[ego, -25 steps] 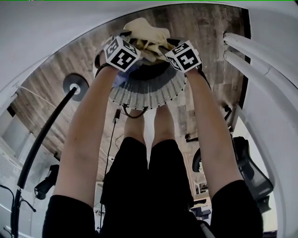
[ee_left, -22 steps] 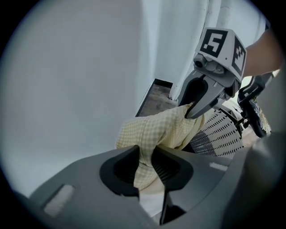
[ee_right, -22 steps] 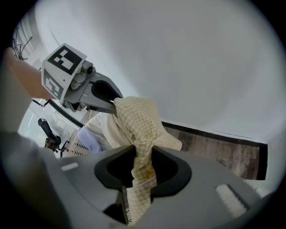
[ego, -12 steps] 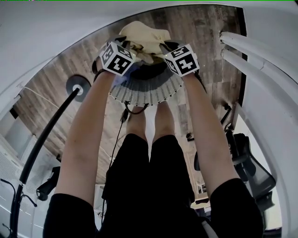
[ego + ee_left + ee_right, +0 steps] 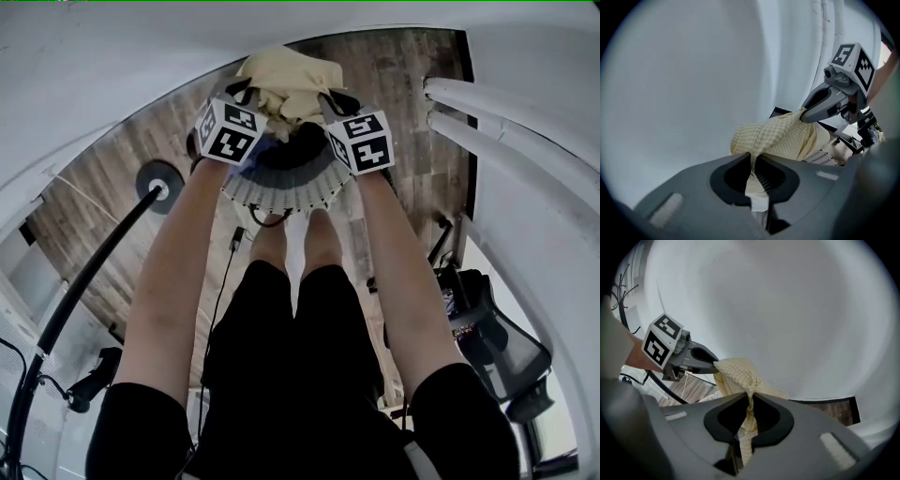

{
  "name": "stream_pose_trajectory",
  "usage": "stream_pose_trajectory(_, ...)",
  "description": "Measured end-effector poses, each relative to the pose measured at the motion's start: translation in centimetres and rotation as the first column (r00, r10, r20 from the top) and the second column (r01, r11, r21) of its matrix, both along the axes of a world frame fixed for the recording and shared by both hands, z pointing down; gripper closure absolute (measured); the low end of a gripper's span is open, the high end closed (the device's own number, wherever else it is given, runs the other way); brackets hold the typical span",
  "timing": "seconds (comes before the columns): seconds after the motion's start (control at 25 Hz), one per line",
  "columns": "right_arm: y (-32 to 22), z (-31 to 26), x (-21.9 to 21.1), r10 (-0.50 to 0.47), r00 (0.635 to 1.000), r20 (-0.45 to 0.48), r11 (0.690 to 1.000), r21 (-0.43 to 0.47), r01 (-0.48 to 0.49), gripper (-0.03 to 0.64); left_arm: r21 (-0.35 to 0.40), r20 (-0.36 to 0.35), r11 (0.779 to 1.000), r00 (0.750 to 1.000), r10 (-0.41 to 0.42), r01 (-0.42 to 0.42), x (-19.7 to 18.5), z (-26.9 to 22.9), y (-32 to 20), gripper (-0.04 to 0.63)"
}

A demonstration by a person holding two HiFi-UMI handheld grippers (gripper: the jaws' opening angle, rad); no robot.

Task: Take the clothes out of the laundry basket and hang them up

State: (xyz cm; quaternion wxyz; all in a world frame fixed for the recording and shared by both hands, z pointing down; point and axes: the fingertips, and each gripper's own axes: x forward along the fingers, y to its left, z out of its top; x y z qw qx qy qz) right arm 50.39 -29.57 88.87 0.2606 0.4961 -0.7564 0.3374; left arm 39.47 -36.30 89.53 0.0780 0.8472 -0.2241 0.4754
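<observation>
A pale yellow checked garment (image 5: 286,77) hangs bunched between my two grippers, above the white slatted laundry basket (image 5: 286,187) on the wooden floor. In the left gripper view my left gripper (image 5: 753,161) is shut on a fold of the garment (image 5: 780,136), and the right gripper (image 5: 806,114) pinches its far corner. My right gripper (image 5: 750,401) is shut on a twisted fold of the garment (image 5: 740,372); its jaws have just been closing on it. The left gripper (image 5: 712,365) shows there gripping the other end. Dark clothing lies in the basket.
A black pole on a round base (image 5: 157,178) stands to the left. White rails (image 5: 506,117) run along the right. A black office chair (image 5: 492,342) sits at lower right. A white wall fills the space ahead of both grippers.
Both grippers have risen together with the yellow garment, which has lifted away from the basket. The basket now looks smaller and further below.
</observation>
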Motion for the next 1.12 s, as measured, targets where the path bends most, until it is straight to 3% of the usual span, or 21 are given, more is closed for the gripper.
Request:
stream_pose_trajectory(0.32,0.2,-9.6,0.1,0.065,0.996,0.052,0.991,0.111,-0.071,0.589,0.032,-0.128,0.998,0.991,-0.043,0.047,-0.6,-9.2,1.3,0.572)
stream_pose_trajectory(0.6,0.3,-18.9,0.5,0.113,0.988,0.107,0.961,0.24,-0.135,0.589,0.086,-0.266,0.99,0.96,-0.088,0.114,-0.1,-18.7,0.9,0.574)
stream_pose_trajectory(0.92,2.8,-31.8,-0.3,0.133,0.972,0.193,0.905,0.377,-0.199,0.588,0.102,-0.481,0.977,0.869,-0.115,0.186,-0.7,-32.5,3.5,0.574)
stream_pose_trajectory(1.12,2.8,-40.2,-1.1,0.105,0.971,0.214,0.849,0.489,-0.2,0.588,0.145,-0.59,0.963,0.801,-0.102,0.229,-1.7,-40.6,4.1,0.575)
